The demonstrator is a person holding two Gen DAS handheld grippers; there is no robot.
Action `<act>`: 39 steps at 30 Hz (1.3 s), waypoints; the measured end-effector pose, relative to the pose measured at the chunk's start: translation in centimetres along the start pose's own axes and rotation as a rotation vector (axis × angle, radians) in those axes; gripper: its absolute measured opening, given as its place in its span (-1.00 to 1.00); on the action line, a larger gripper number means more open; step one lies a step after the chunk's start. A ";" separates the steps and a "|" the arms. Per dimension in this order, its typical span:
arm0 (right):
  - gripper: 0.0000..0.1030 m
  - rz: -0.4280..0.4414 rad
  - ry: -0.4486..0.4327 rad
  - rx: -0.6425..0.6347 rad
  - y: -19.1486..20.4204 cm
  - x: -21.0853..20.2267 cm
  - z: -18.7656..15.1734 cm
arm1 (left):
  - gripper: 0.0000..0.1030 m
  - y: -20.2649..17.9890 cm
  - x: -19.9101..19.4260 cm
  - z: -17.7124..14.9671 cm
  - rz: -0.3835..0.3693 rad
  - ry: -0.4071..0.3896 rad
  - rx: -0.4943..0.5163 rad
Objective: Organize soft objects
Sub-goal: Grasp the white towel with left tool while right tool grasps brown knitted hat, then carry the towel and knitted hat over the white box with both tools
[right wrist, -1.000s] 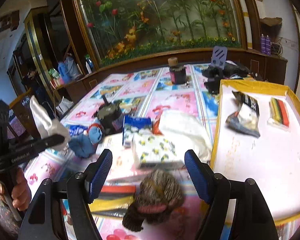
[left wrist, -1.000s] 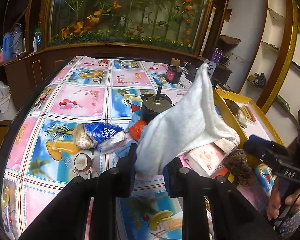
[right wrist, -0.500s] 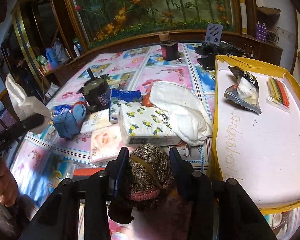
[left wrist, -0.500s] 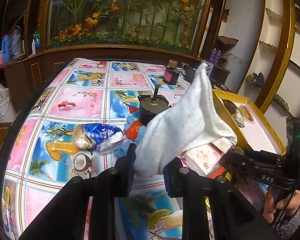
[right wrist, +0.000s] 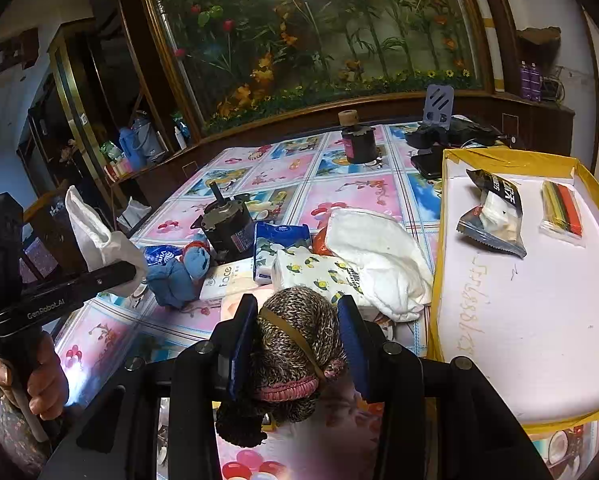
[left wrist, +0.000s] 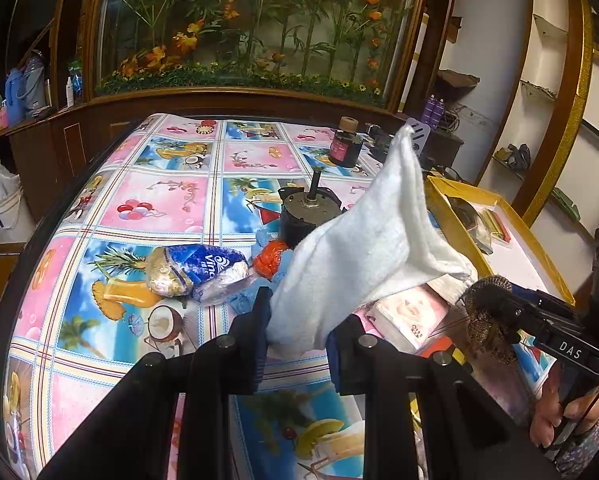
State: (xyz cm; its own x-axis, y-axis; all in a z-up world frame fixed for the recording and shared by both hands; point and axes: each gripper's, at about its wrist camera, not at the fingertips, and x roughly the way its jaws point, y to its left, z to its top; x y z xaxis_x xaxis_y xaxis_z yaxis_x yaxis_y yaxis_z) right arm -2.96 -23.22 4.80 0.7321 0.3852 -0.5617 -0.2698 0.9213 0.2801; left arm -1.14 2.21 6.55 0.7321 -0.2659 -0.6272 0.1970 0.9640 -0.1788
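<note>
Lettering "DAS" marks the right gripper [left wrist: 495,312]; "face" labels a tissue pack [right wrist: 229,278].

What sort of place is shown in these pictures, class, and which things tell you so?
Probably a lived-in room of a home: a table under a fruit-print tablecloth, a wood-framed glass case of artificial flowers behind it, and wall shelves holding household odds and ends.

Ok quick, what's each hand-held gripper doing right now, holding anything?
Left hand-held gripper: closed on a white cloth, held up.
Right hand-held gripper: closed on a brown knitted bundle.
</note>
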 end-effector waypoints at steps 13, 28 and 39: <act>-0.13 0.011 -0.071 0.038 -0.7 -1.0 1.3 | -0.57 0.1 0.1 0.0 0.004 0.002 -0.002; -0.13 0.051 -0.198 -0.006 1.5 1.7 8.7 | -0.57 0.3 0.9 -0.4 0.008 0.022 -0.005; -0.13 0.074 -0.200 0.020 -0.6 2.1 9.3 | -0.57 -1.2 2.4 -0.1 -0.005 0.060 0.012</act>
State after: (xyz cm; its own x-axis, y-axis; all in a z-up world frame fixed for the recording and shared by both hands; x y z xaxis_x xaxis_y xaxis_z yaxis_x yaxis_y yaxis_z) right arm 4.54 -23.45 10.76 0.8209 0.4315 -0.3742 -0.3162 0.8889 0.3314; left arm 0.26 0.40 5.20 0.6910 -0.2699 -0.6706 0.2086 0.9627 -0.1725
